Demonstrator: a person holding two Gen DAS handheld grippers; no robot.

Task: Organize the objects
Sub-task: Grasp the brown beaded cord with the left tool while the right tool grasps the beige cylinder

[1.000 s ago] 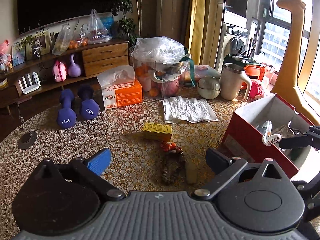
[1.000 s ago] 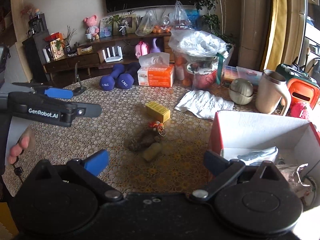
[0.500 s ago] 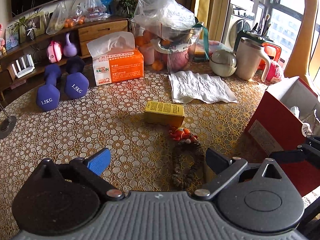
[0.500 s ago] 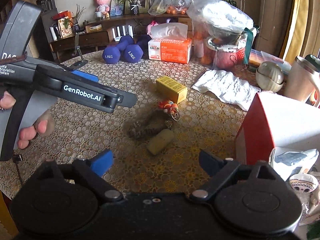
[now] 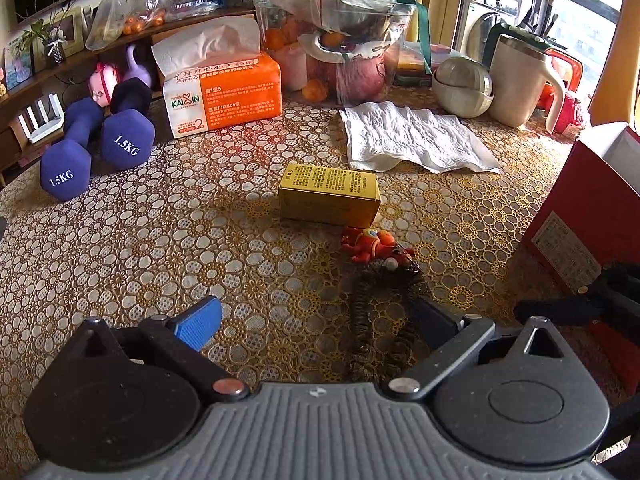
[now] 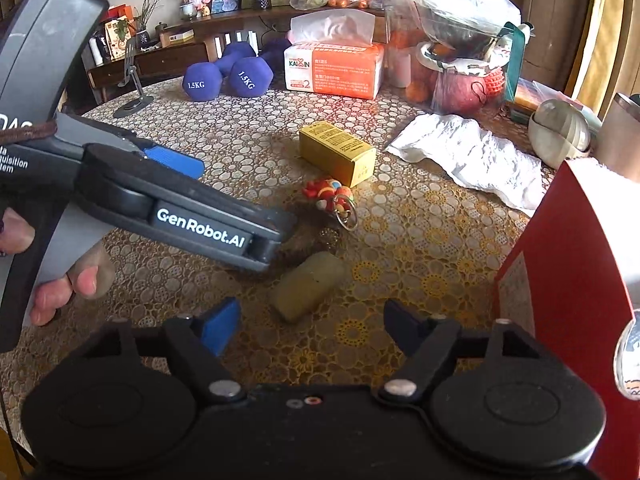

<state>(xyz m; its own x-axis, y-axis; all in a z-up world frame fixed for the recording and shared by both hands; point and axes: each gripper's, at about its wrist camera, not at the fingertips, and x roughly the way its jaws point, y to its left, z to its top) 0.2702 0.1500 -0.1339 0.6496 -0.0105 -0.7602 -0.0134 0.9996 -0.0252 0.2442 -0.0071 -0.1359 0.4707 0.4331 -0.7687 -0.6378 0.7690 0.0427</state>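
A yellow box [image 5: 329, 194] lies mid-table, also in the right wrist view [image 6: 338, 152]. In front of it lies an orange toy keychain [image 5: 374, 244] with a dark braided strap [image 5: 378, 320] between my open left gripper's [image 5: 316, 320] fingers. The keychain [image 6: 330, 196] and a pale green cylinder [image 6: 308, 286] show in the right wrist view. My right gripper [image 6: 312, 324] is open and empty, just before the cylinder. The left gripper body [image 6: 192, 220] hides the strap there. A red box [image 5: 592, 208] stands at the right.
Two purple dumbbells [image 5: 100, 148], an orange tissue pack [image 5: 224, 92], a bagged fruit bowl [image 5: 336, 40], a white paper towel [image 5: 412, 140], a round bowl [image 5: 462, 86] and a cream mug [image 5: 520, 80] line the back of the patterned table [image 5: 140, 240].
Both grippers have moved forward and down toward the keychain, strap and cylinder. The left gripper now straddles the strap. Both stay open.
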